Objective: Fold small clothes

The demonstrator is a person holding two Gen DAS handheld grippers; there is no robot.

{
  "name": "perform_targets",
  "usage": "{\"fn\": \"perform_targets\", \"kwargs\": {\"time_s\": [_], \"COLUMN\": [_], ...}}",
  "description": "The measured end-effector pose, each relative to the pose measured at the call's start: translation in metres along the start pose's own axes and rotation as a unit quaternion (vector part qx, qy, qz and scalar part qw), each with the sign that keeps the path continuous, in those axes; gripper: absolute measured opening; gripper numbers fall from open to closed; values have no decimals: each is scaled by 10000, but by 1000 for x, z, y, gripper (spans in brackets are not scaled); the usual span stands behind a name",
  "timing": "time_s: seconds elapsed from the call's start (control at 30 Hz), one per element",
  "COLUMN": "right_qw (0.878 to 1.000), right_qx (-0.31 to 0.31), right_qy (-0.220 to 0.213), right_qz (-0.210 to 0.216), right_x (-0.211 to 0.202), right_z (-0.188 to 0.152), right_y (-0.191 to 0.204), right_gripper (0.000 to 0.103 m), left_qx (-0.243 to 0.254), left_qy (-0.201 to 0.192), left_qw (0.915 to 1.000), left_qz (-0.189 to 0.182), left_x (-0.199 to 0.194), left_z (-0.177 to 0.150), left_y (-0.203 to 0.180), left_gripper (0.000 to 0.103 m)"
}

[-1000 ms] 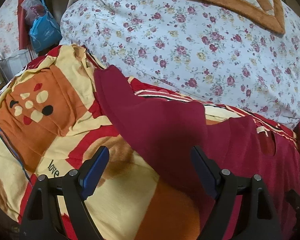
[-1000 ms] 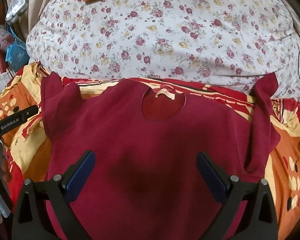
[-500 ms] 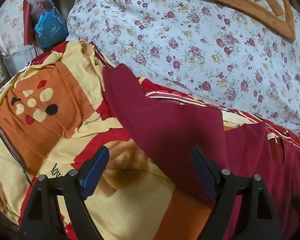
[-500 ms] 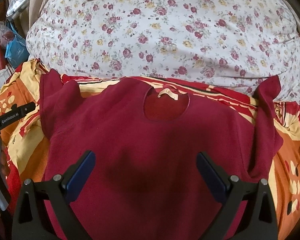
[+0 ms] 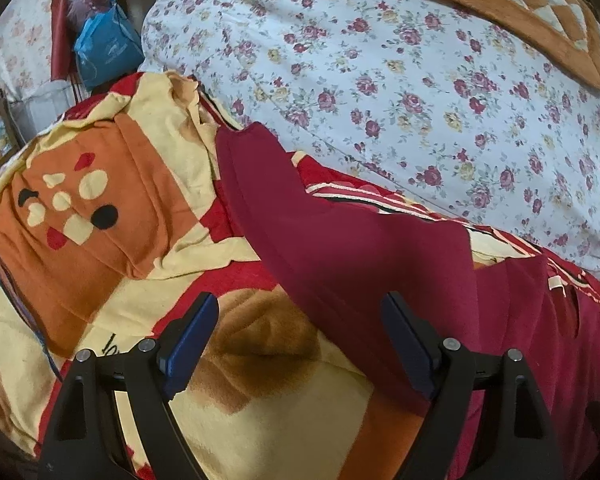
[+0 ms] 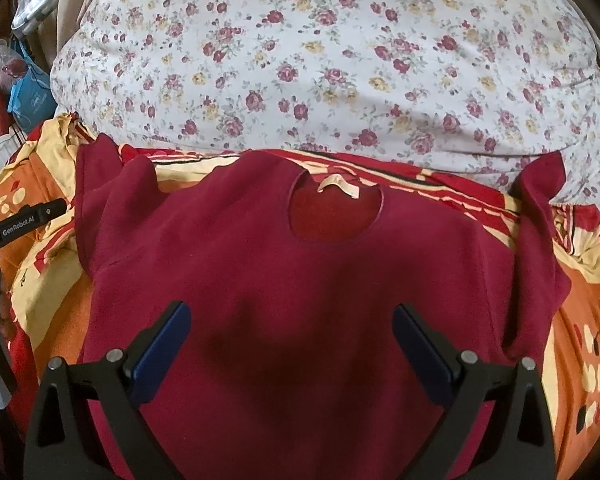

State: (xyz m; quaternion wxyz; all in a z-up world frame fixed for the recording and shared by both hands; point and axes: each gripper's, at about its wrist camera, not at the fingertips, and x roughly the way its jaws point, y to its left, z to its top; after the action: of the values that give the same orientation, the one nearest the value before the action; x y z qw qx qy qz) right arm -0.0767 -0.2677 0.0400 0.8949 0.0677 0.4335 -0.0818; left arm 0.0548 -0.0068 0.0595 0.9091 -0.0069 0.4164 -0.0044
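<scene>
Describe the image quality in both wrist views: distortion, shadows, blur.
Left wrist view: strong fisheye bending with dark corners; the maroon shirt is sharp, and soft lighting casts little shadow. Right wrist view: same barrel curvature, the floral pillow bulging; a dark shadow patch lies on the shirt between the open right gripper fingers; no motion blur.
</scene>
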Motion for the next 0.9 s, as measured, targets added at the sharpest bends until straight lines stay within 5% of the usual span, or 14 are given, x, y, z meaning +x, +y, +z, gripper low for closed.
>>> {"fn": "perform_targets", "kwargs": {"time_s": [0.33,0.77,0.83,0.9], "right_qw": [9997,9995,9992,9990], "right_qx": [-214,-224,-279,-303], "right_qy": [-63,58,123,169], "right_qz": [58,220,255,271], "right_x": [4,19,22,25], "right_z": [3,-5,-6,-7], "right_y": [10,7,9,9], "right_gripper": [102,102,102,102], "left_qx": [-367,-1382,-1504,-1533], "left_qy": [132,331,381,504], "left_qw": [9991,9898,9879,9869], "left_qz": [187,114,58,-54], "left_x": [35,108,123,138], "left_z": [19,63,67,70], "left_y": [33,92,96,97], "left_gripper": [74,58,50,26]}}
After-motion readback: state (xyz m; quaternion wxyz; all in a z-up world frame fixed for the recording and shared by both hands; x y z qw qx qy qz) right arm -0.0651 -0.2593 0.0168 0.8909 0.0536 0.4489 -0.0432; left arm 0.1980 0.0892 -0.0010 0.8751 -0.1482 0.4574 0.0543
